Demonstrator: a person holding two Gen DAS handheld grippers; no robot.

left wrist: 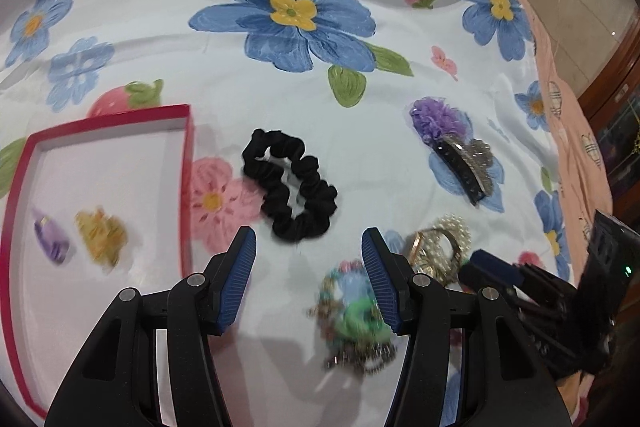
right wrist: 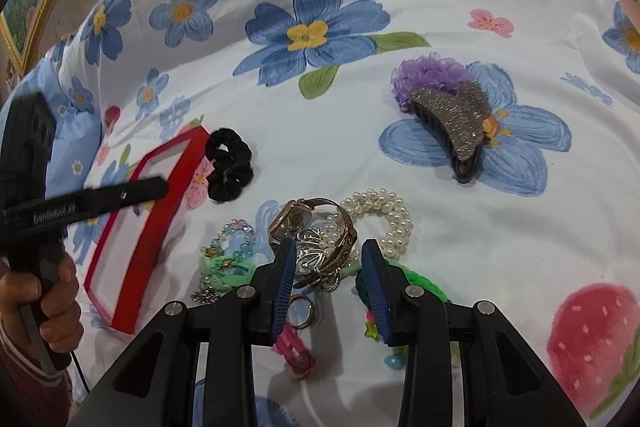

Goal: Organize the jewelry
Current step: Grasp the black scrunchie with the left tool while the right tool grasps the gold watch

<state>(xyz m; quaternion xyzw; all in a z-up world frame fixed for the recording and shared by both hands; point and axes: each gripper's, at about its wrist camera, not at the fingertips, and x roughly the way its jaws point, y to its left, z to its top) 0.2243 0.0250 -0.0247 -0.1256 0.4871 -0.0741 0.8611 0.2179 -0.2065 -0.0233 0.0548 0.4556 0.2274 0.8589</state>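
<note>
- My left gripper (left wrist: 309, 281) hangs with its jaws spread wide and nothing between them, above the flowered sheet (left wrist: 360, 131).
- Just ahead of its fingertips lies the black scrunchie (left wrist: 290, 185); a blurred tangle of green and beaded pieces (left wrist: 354, 315) sits partly behind its right finger.
- To its left the red box (left wrist: 188, 163) stands open, with a purple clip (left wrist: 50, 235) and a yellow clip (left wrist: 102, 235) on its white floor, apart from each other.
- My right gripper (right wrist: 329, 273) is also released, jaws apart over the jewelry heap; a gold filigree piece (right wrist: 314, 261) lies in the gap, and I cannot tell whether either pad touches it.
- Just past the tips are the gold watch (right wrist: 304, 217) and the pearl bracelet (right wrist: 384, 211), overlapping; a ring (right wrist: 304, 309) and a pink clip (right wrist: 294, 347) lie below, nearer the camera.
- Farther out, a glittery claw clip (right wrist: 456, 123) rests against a purple ruffled scrunchie (right wrist: 426, 75).
- At the right wrist view's left edge my left hand (right wrist: 48, 303) grips its handle.
</note>
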